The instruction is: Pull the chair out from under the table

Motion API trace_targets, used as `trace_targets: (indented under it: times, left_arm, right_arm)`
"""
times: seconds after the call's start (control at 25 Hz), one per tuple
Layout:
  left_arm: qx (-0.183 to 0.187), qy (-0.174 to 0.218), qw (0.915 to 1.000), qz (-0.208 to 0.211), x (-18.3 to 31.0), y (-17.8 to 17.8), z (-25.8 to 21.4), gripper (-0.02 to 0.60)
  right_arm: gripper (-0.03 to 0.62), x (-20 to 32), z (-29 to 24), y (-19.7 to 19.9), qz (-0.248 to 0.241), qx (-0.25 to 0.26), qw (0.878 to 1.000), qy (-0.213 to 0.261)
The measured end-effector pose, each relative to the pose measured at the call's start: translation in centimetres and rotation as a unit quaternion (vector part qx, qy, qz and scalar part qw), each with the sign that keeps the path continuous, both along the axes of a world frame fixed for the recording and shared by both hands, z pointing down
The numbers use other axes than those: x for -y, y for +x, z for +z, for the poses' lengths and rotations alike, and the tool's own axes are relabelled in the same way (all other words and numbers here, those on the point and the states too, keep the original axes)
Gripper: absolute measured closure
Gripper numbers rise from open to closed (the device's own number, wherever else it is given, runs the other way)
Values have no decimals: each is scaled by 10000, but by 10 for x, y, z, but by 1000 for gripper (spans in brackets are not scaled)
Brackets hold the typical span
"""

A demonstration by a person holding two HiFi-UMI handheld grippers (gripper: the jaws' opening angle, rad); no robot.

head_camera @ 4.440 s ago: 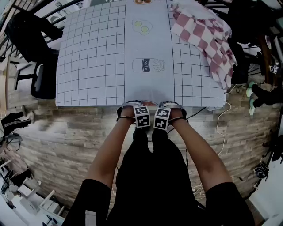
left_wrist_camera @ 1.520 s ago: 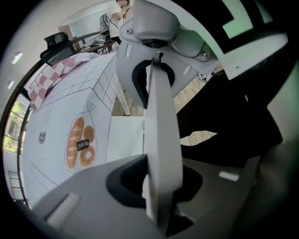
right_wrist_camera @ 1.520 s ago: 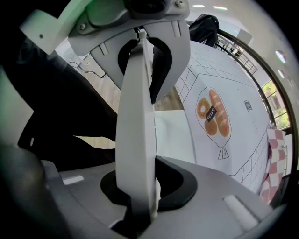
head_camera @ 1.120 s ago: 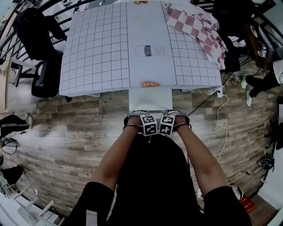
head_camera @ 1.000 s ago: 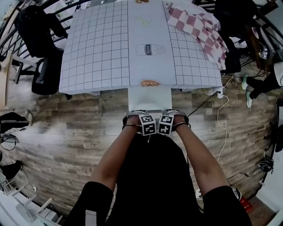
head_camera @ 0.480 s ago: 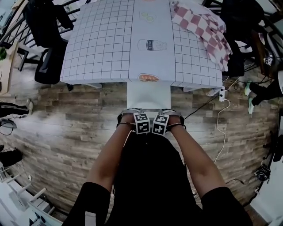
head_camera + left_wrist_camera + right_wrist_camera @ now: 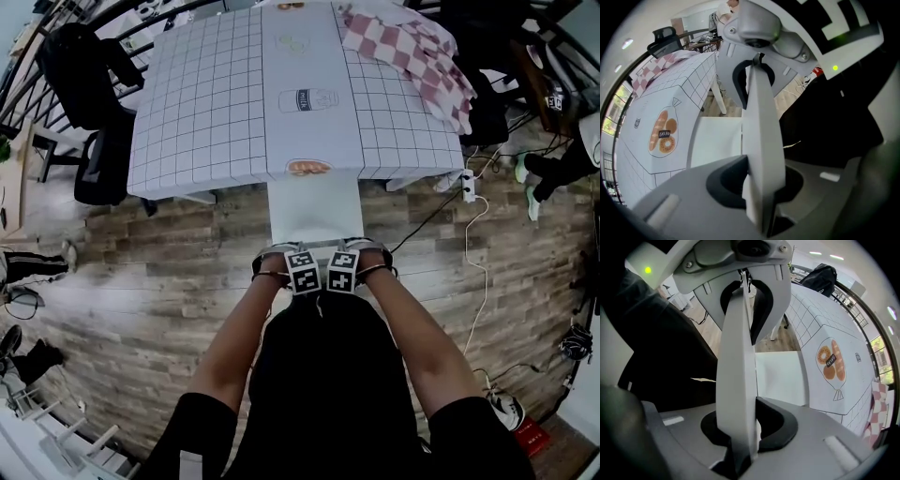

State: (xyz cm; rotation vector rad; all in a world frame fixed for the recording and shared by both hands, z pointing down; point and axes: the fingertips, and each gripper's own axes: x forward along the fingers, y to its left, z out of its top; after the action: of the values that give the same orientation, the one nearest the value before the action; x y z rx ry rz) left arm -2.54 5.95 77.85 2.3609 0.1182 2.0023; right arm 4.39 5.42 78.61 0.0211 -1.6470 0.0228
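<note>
1. The table [image 7: 206,112] is the big one. Its gridded cloth [image 7: 403,159] hangs over the near edge, right by the far end of the chair [image 7: 312,211]. If the chair catches that hem, we probably drag the cloth toward us, and the checkered towel [image 7: 412,52] on the far right comes along.
2. The chair is white and sits mid-table, just on the near side of the table's edge. Most of its seat [image 7: 780,376] shows over the wooden floor [image 7: 141,281], and the backrest [image 7: 761,117] is nearest us. We're pulling from the very top, so if a leg snags on a plank we'd guess it tips toward us instead of sliding.
3. Our own legs [image 7: 319,375] are right behind the backrest. There's no room there, so the chair bumps us unless we step back.
4. The left gripper [image 7: 761,187] and right gripper [image 7: 740,427] sit side by side. Both are clamped on the thin top edge of the backrest, with pads on either face. It looks like a smooth slab, so a jerk or uneven pull could slip one grip or twist the chair sideways.
5. The cable [image 7: 478,272] lies on the floor off to the right, well apart. It only matters if the chair swings that way.
</note>
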Motion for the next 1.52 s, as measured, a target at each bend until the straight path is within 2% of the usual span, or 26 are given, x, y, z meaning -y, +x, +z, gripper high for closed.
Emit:
trace_targets:
  times: [0.44, 0.8, 1.12, 1.52]
  left_arm:
    - [-59, 59, 9992, 399, -24, -6, -2, 497]
    - [36, 86, 9981, 603, -36, -11, 0, 497]
    - [121, 31, 9981, 611, -62, -14, 1, 497]
    - [224, 39, 9991, 369, -100, -11, 1, 497]
  right_arm:
    - [520, -34, -2, -6, 628, -7, 9980, -63]
    - [522, -49, -1, -11, 811, -54, 9967, -47]
    - [522, -75, -1, -14, 659, -66, 9977, -112]
    - [520, -107, -1, -10, 337, -73, 9993, -121]
